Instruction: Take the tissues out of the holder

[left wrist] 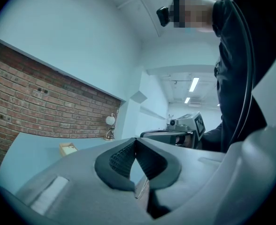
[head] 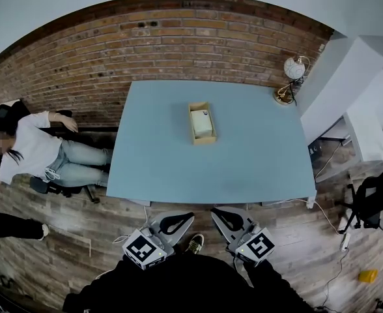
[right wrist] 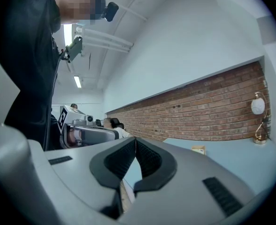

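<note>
**Tissues wait in the holder, both grippers short of the table**

Nearest the person, the left gripper [head: 187, 216] and the right gripper [head: 216, 212] hang side by side over the wooden floor [head: 100, 240], just short of the table's near edge. Both gripper views show each pair of fingertips pressed together with nothing between them.

Beyond them lies the pale blue table [head: 256, 162], bare across its near half. Past its middle stands the holder [head: 193, 128], a small open wooden box. The tissues [head: 202, 122] lie inside it as a white pack that fills most of the box. Farther off, a small lamp [head: 290, 77] stands at the table's far right corner, in front of the brick wall [head: 178, 38].

The tissues look light, soft and easy to crush or tear. A gentle pinch on the top of the pack, near its middle, should be enough to lift them. The holder seems light as well and may rise with the pack, so the other gripper would probably need to steady its rim. Both grippers would have to open first.
</note>
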{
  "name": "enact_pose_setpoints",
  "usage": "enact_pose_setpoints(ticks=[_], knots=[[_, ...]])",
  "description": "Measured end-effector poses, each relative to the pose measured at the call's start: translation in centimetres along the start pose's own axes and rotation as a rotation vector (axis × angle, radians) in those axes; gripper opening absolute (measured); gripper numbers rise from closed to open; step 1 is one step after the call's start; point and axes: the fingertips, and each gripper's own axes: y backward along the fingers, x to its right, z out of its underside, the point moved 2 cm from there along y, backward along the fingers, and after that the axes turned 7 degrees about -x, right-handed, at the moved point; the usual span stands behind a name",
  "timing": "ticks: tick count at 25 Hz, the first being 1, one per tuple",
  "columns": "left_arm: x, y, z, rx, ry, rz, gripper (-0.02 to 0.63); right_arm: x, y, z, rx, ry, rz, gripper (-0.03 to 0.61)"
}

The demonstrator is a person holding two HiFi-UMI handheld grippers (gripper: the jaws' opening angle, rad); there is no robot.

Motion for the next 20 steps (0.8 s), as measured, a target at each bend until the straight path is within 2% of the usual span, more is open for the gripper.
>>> enact_pose_setpoints(ticks=[11,14,20], knots=[[-2.9,-1.6,0.4,-0.008,0.019,-0.016,-0.006,3.2,-1.8,0.4,-0.023,-0.010,-0.005,0.006],[-4.2,-2.0,0.7,-0.018,0.003,-0.002,-0.006,4.0,-2.9,0.7,-0.041,-0.006,-0.006,0.006],[-7.7,-3.3,-0.1,-0.006,0.022,0.009,-0.006,6.2,-5.6,0.3,-0.074,-0.015,0.003,0.006]])
